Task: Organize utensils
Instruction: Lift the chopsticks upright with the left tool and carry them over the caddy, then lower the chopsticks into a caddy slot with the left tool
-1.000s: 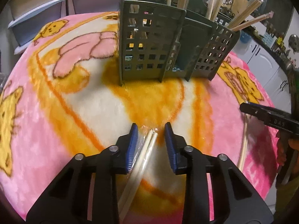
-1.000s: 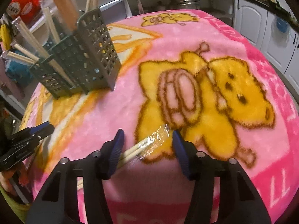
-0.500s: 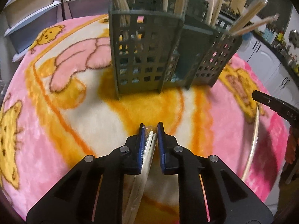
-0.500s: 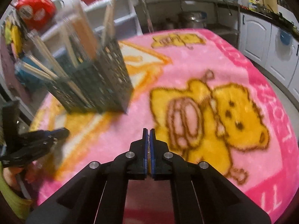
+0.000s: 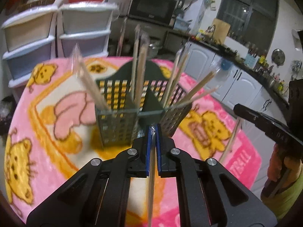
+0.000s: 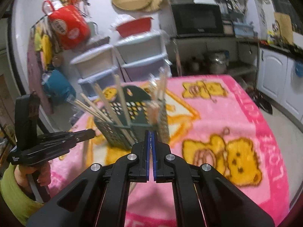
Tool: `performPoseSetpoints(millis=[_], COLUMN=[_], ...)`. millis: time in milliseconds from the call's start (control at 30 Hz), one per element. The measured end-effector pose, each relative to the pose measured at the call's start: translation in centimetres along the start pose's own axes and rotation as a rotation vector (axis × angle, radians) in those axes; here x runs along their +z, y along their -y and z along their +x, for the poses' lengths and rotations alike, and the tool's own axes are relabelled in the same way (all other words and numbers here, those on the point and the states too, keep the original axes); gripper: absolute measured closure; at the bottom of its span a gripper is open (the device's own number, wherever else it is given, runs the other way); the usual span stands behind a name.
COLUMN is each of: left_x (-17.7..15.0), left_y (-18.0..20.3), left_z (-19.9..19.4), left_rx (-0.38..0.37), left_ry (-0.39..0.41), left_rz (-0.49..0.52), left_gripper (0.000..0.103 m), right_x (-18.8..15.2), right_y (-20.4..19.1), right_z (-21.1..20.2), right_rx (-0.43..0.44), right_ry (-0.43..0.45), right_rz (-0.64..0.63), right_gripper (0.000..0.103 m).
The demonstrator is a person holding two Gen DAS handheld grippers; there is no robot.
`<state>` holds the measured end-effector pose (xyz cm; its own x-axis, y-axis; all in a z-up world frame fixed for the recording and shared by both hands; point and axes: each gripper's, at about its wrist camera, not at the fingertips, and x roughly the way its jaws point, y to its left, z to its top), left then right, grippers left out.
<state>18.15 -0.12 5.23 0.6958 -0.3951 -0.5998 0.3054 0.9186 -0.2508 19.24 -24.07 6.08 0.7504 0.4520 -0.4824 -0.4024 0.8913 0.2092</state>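
Observation:
My left gripper point(image 5: 153, 132) grips a plastic-wrapped pair of chopsticks point(image 5: 151, 179), its jaws closing the last bit onto it; the pair runs back under the fingers. It hangs just in front of the dark green slotted utensil holder point(image 5: 115, 128), which holds several wrapped chopsticks leaning outward. My right gripper point(image 6: 150, 135) is shut on a second wrapped pair, seen in the left wrist view as a pale stick point(image 5: 232, 138) hanging below it. Both grippers are raised above the pink bear blanket point(image 6: 217, 117), left and right of the holder point(image 6: 113, 134).
Behind the table stand plastic drawer units point(image 5: 37, 37), a microwave point(image 5: 151, 7) and white cabinets point(image 5: 236, 87). A person's hand in a green sleeve point(image 6: 17, 194) holds the left tool. Open blanket lies to the right of the holder.
Both grippers closed on the wrapped chopstick pairs lying on the blanket and lifted them. The views tilted up, so the holder's top and the room behind show.

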Motion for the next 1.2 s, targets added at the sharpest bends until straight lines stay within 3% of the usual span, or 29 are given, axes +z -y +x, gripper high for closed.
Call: performPoseSetpoints(millis=[533, 1200], left_x=[5.1, 11.4], left_y=[2.0, 2.7], left_z=[-4.4, -6.2], left_rx=[-0.034, 0.005], left_ry=[0.173, 0.354], left_rz=[0.036, -0.007], left_gripper=[0.1, 0.1], right_x=[3.3, 8.6], right_y=[-5.0, -6.4], right_z=[-2.8, -3.7], right_rx=[0.044, 0.041], right_ry=[0.086, 0.212], right_rz=[-0.156, -0.195], right_gripper=[0.101, 0.101])
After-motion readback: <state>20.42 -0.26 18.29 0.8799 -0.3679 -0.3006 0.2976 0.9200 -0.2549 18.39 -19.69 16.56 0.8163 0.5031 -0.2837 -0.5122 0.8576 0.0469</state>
